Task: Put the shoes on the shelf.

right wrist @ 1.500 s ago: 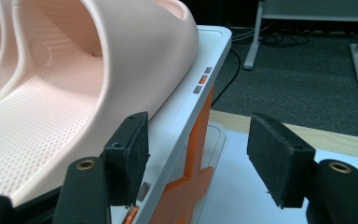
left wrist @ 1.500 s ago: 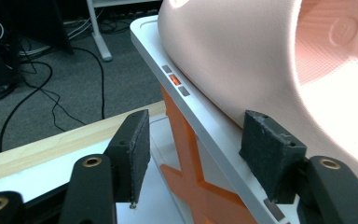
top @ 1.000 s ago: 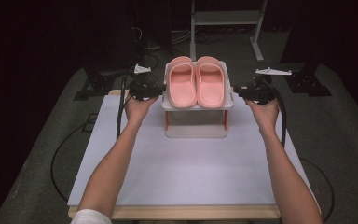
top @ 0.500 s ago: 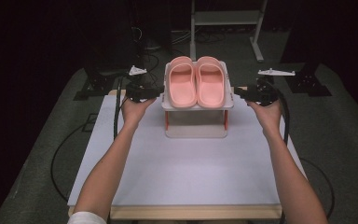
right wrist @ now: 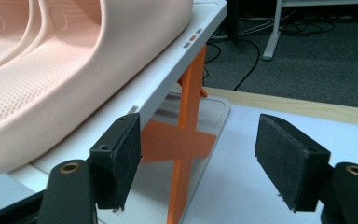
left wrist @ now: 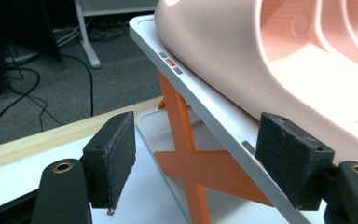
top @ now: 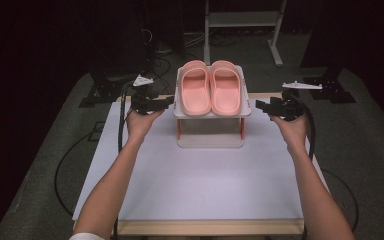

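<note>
Pink foam slippers (top: 213, 86) lie side by side, toes pointing away, on the white two-tier rack (top: 211, 114) mid-table; the left gripper (top: 161, 103) and right gripper (top: 263, 105) flank its shelf ends, both equally near, jaws just opened wide, gripping nothing

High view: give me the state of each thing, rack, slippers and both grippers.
Shoe rack: upright on the table, top shelf loaded, bottom shelf bare.
Pink slippers: paired side by side on the top shelf.
Left gripper: open, jaws just been opening, beside the shelf edge.
Right gripper: open, jaws just been opening, holding nothing.
</note>
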The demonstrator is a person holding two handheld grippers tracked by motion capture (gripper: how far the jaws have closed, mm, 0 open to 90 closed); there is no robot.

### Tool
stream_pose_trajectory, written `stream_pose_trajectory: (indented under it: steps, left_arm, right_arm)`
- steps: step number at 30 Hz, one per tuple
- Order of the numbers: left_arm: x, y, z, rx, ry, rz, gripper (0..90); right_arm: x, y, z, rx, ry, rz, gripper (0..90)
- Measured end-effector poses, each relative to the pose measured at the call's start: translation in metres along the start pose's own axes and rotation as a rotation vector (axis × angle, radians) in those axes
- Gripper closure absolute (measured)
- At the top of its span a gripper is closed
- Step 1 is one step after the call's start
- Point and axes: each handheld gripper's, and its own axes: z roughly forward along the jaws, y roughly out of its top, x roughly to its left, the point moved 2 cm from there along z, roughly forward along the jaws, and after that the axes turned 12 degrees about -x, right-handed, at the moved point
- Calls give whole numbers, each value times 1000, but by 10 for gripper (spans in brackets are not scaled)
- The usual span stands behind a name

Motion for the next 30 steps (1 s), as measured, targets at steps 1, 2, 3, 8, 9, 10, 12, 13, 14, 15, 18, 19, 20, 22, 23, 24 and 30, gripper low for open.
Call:
stream_pose_trajectory:
  steps: [1,2,3,8,9,10,12,13,14,15,18,19,20,22,23,24,30]
  left_arm:
    - [0,-1,-1,2,-1,1,279]
    - [-1,-3,-2,4,0,2,279]
    - [-1,-4,-2,3,-1,2,275]
    - [0,-10,-7,5,2,-3,260]
    - [0,-12,-8,5,0,-4,259]
    - [0,-14,-9,2,2,-1,257]
    - [0,-16,-9,15,-2,-8,242]
    - [0,-18,-10,7,-6,-8,239]
    - [0,-20,-11,6,-8,-6,239]
    - [-1,-21,-11,5,-12,-9,237]
    - [-1,-25,-14,5,-15,-12,228]
    - [0,-26,-14,13,-19,-12,226]
    - [-1,-27,-14,12,-19,-8,215]
    - [-1,-29,-16,15,-21,-7,213]
    - [-1,-30,-17,18,-21,-6,211]
    - [-1,-30,-18,13,-21,-9,205]
    - [-3,-35,-19,-1,-32,-12,191]
  right_arm:
    - [-1,-1,-1,-3,-1,0,308]
    - [-1,-2,-2,-2,-3,1,308]
    - [-3,-3,-4,0,-4,5,306]
    - [-7,-10,-9,-1,-10,11,303]
    - [-8,-11,-10,0,-11,14,299]
    - [-9,-13,-10,8,-11,21,288]
    - [-10,-14,-11,20,-14,25,282]
    - [-11,-15,-12,6,-16,21,290]
    - [-11,-16,-13,7,-15,19,287]
    - [-11,-17,-14,13,-14,21,286]
    - [-13,-21,-16,13,-15,20,286]
    - [-13,-22,-16,13,-16,20,286]
    - [-13,-23,-17,20,-17,23,284]
    - [-14,-25,-17,33,-18,24,276]
    - [-14,-26,-18,26,-19,22,277]
    - [-14,-27,-19,16,-21,17,278]
    - [-16,-34,-22,26,-21,23,271]
